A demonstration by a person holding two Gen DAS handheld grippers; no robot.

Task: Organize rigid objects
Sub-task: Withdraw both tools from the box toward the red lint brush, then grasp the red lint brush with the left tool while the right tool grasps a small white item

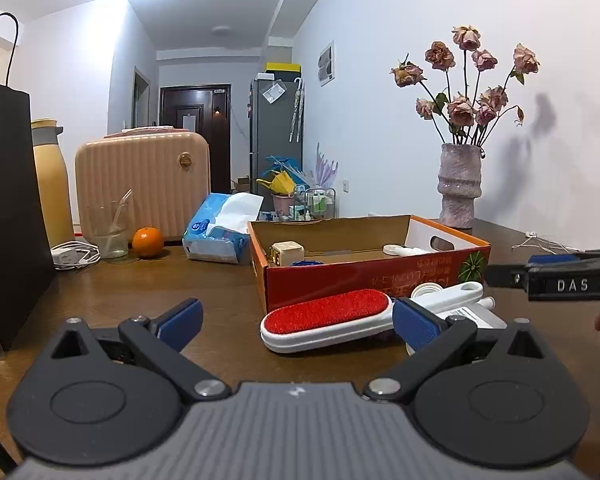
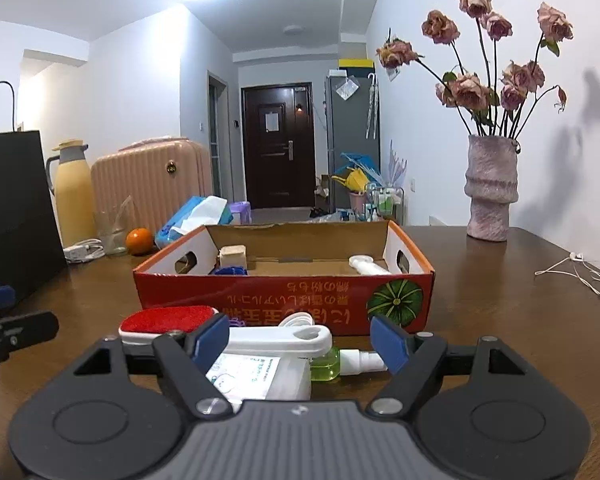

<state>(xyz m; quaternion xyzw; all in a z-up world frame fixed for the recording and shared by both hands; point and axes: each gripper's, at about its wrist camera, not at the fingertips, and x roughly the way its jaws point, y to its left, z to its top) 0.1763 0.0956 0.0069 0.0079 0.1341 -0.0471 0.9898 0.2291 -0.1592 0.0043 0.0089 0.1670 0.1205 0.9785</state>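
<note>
A red-and-white lint brush (image 1: 326,318) lies on the brown table in front of a red cardboard box (image 1: 364,276). My left gripper (image 1: 298,316) is open, its fingers on either side of the brush's head. In the right wrist view the brush (image 2: 168,322) lies left, its white handle (image 2: 280,338) over a white spray bottle (image 2: 260,376) with a green neck (image 2: 325,364). My right gripper (image 2: 300,338) is open above the bottle and handle. The box (image 2: 284,300) holds a beige cube (image 2: 233,257), a blue item (image 2: 230,271) and a white tube (image 2: 366,265).
A pink vase with dried roses (image 2: 490,188) stands back right, with a white earphone cable (image 2: 584,272) beside it. A black bag (image 1: 8,208), yellow flask (image 1: 52,184), glass (image 1: 108,228), orange (image 1: 148,242), tissue pack (image 1: 220,224) and pink suitcase (image 1: 144,184) stand left.
</note>
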